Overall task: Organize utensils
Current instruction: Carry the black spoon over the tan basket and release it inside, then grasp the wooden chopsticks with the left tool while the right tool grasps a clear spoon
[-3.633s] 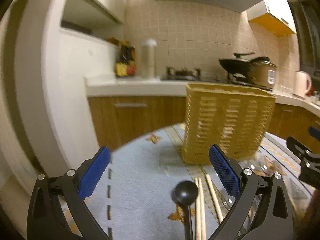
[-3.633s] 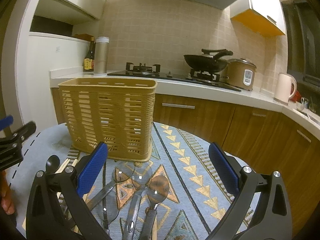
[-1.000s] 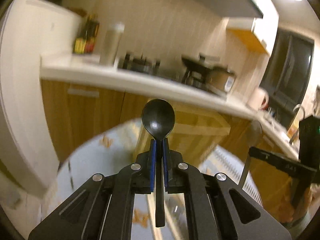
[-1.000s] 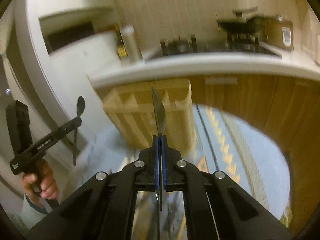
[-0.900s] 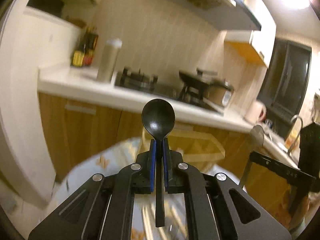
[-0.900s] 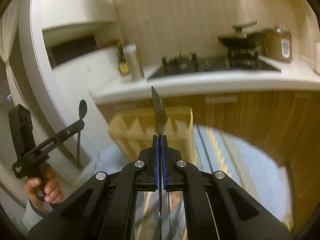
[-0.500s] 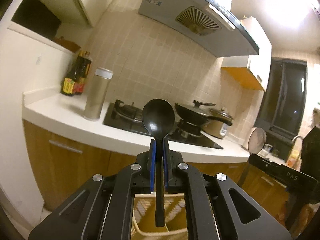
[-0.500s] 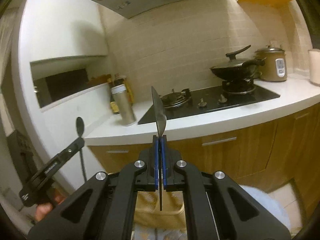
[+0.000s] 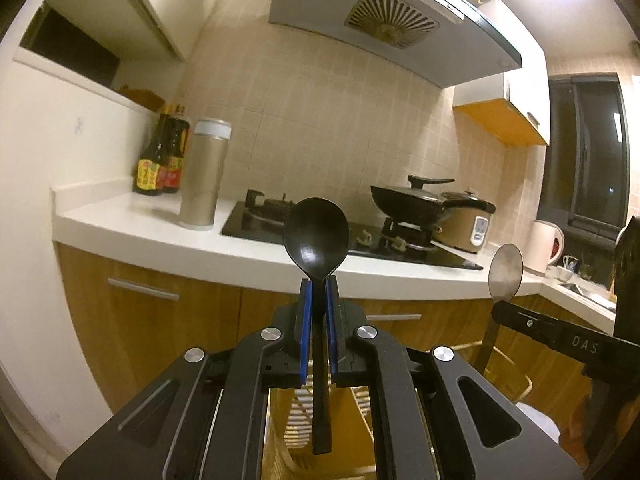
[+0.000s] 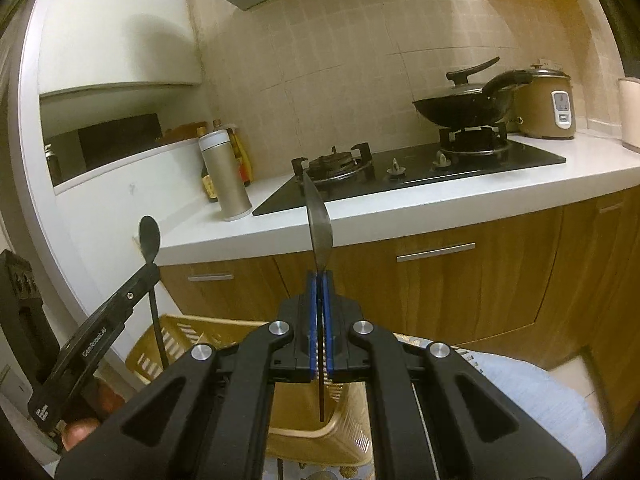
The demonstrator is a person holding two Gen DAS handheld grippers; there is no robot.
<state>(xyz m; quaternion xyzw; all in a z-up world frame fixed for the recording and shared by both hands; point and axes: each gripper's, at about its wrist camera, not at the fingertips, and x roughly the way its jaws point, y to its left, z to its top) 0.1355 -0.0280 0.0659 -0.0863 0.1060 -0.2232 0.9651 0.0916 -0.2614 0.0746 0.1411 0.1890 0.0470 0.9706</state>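
Note:
My left gripper (image 9: 316, 294) is shut on a black spoon (image 9: 316, 236), held upright, bowl up, handle hanging down over the yellow slotted basket (image 9: 348, 432) below. My right gripper (image 10: 319, 286) is shut on a metal spoon (image 10: 318, 222), seen edge-on, bowl up, handle tip reaching down into the basket (image 10: 192, 340). In the left wrist view the metal spoon (image 9: 505, 272) and right gripper show at the right. In the right wrist view the black spoon (image 10: 149, 240) and left gripper (image 10: 150, 270) show at the left, over the basket's left end.
The basket stands on a table with a blue patterned cloth (image 10: 540, 408). Behind is a white counter (image 9: 160, 236) with a steel flask (image 9: 204, 176), sauce bottles (image 9: 162, 156), a gas hob (image 10: 400, 168), a black wok (image 9: 416, 202), a rice cooker (image 10: 548, 104) and a kettle (image 9: 546, 246).
Both grippers closed on spoons, lifted them off the table and tilted up. Over the last second both views swung higher and steadied, with the spoon handles hanging over the basket.

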